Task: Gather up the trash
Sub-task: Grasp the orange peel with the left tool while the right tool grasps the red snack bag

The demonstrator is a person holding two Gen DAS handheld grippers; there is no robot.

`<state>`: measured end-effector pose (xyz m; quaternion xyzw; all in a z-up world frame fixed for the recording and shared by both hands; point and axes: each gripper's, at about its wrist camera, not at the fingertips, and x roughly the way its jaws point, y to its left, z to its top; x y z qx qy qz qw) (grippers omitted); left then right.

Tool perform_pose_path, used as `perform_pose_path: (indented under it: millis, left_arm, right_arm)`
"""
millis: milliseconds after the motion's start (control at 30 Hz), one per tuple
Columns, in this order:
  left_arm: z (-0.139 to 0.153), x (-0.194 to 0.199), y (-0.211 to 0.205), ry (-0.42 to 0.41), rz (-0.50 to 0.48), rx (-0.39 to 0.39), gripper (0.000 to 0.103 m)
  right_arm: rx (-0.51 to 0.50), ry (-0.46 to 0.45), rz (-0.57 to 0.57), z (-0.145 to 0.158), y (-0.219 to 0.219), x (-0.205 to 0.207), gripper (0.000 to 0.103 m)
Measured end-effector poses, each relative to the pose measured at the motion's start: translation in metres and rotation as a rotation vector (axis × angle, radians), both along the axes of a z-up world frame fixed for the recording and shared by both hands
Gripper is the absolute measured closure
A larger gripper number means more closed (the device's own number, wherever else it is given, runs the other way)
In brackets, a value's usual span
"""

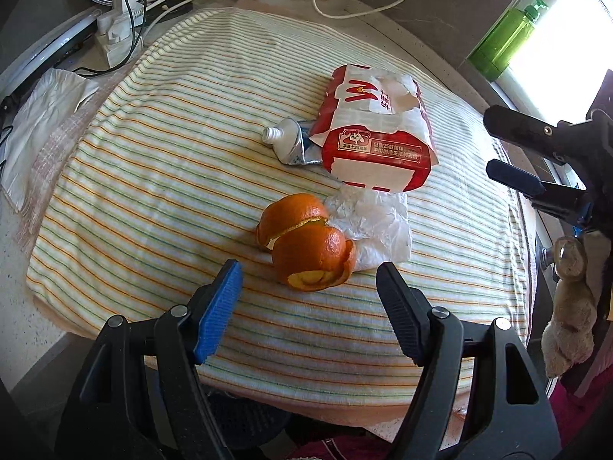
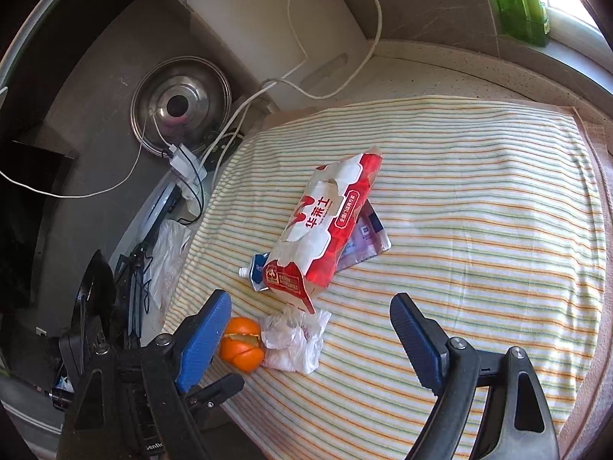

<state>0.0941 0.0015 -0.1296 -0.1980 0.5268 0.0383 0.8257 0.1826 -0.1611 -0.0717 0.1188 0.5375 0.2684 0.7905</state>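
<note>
On a striped cloth [image 1: 153, 176] lie an orange peel [image 1: 306, 243], a crumpled white tissue [image 1: 377, 226], a red-and-white paper food bag [image 1: 377, 130] and a squeezed toothpaste tube [image 1: 289, 142] partly under the bag. My left gripper [image 1: 308, 295] is open and empty, just in front of the peel. My right gripper [image 2: 310, 329] is open and empty, above the tissue [image 2: 295, 339], with the peel [image 2: 241, 349] by its left finger and the bag [image 2: 325, 226] ahead. The right gripper also shows in the left wrist view [image 1: 494, 142] at the right edge.
A power strip with white cables [image 1: 118, 30] and a metal pot lid [image 2: 180, 109] sit at the back left. A crumpled plastic sheet [image 1: 38, 122] lies left of the cloth. A green bottle [image 1: 505, 38] stands by the window. A white cutting board [image 2: 276, 30] leans against the wall.
</note>
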Motion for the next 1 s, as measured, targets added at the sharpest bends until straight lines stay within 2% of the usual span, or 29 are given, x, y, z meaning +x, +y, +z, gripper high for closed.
perform_pose_path:
  millis: [400,700,867,1000]
  left_arm:
    - [-0.009,0.017,0.001,0.011,0.012,0.006,0.029]
    - [-0.016,0.017,0.004,0.008,0.015,-0.007,0.029]
    - [-0.019,0.016,0.007,0.014,0.027,-0.001,0.042]
    - [-0.02,0.014,0.013,0.012,0.041,-0.016,0.051]
  right_arm:
    - [0.042,0.15,-0.015,-0.048,0.015,0.044,0.018]
    - [0.047,0.184,-0.004,-0.06,0.024,0.054,0.026]
    - [0.048,0.197,-0.001,-0.065,0.025,0.057,0.031]
    - [0.041,0.208,0.003,-0.067,0.027,0.058,0.038]
